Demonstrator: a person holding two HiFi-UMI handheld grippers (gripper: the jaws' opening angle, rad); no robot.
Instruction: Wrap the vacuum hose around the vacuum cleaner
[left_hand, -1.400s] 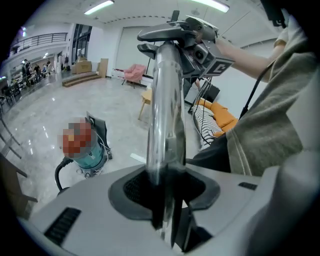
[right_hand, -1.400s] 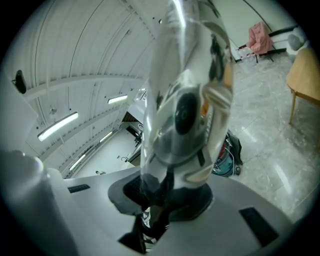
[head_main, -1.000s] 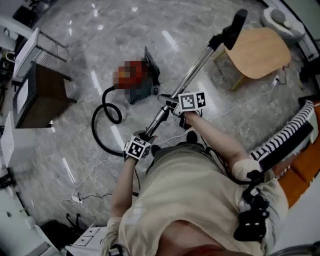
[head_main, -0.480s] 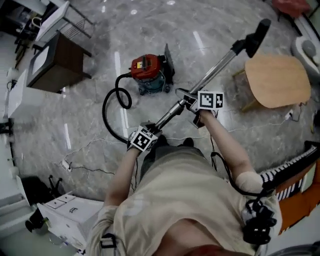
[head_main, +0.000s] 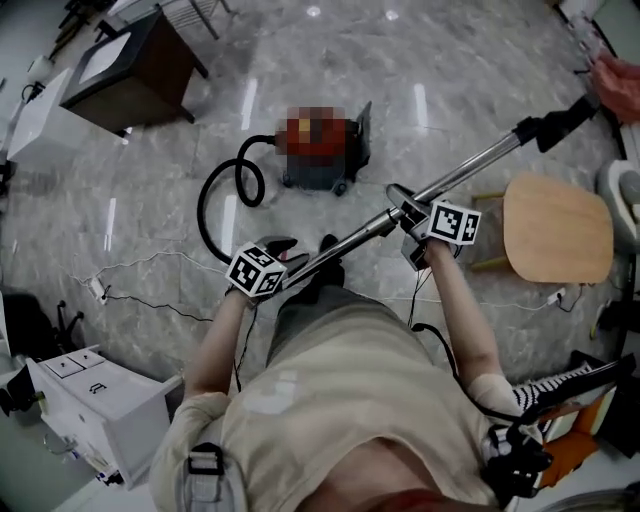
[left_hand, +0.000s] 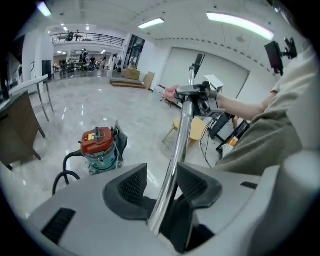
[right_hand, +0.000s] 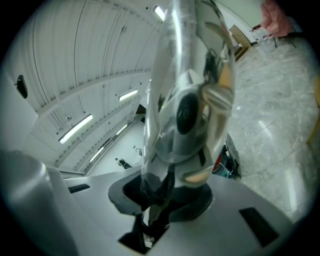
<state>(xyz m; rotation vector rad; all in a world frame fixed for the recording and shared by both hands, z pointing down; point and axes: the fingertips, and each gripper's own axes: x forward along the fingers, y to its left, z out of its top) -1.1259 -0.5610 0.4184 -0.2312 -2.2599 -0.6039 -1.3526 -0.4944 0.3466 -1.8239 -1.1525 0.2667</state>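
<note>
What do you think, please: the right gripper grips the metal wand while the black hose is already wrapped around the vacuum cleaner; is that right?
Not quite. The right gripper does grip the metal wand, but the black hose is not wrapped around the vacuum cleaner: the head view shows it lying in a loose loop on the floor beside it.

No writing is legible to me here: the small label (left_hand: 96, 136) on the vacuum cleaner (left_hand: 102, 156) is far too blurred to read.

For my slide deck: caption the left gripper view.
Left tool, jaws just opening, straddles the metal wand; vacuum cleaner and hose sit on the floor.
</note>
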